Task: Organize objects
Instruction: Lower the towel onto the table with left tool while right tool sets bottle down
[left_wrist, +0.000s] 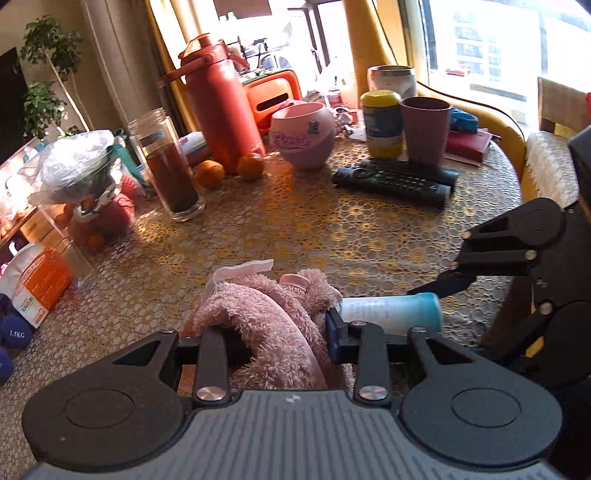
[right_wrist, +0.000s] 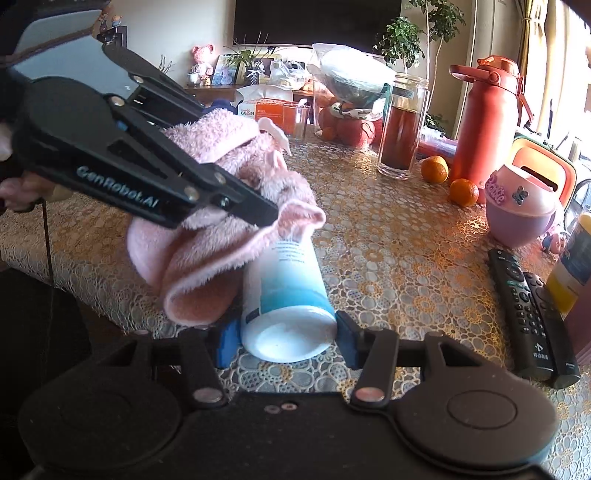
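Lace table (right_wrist: 406, 258) edge – left gripper (left_wrist: 266, 332) clamps towel (left_wrist: 258, 314); right gripper (right_wrist: 282, 339) straddles bottle (right_wrist: 284, 295)

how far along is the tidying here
Early. In hand: left gripper is shut on the pink fluffy cloth, and right gripper brackets the lying blue-white bottle. Left: remotes, oranges, cups and jars are scattered on the table.

Far edge of table (left_wrist: 332, 236): we see a red flask (left_wrist: 221, 107), two oranges (left_wrist: 251, 166).
Right edge: our two remotes (left_wrist: 395, 181), a mauve cup (left_wrist: 424, 129).
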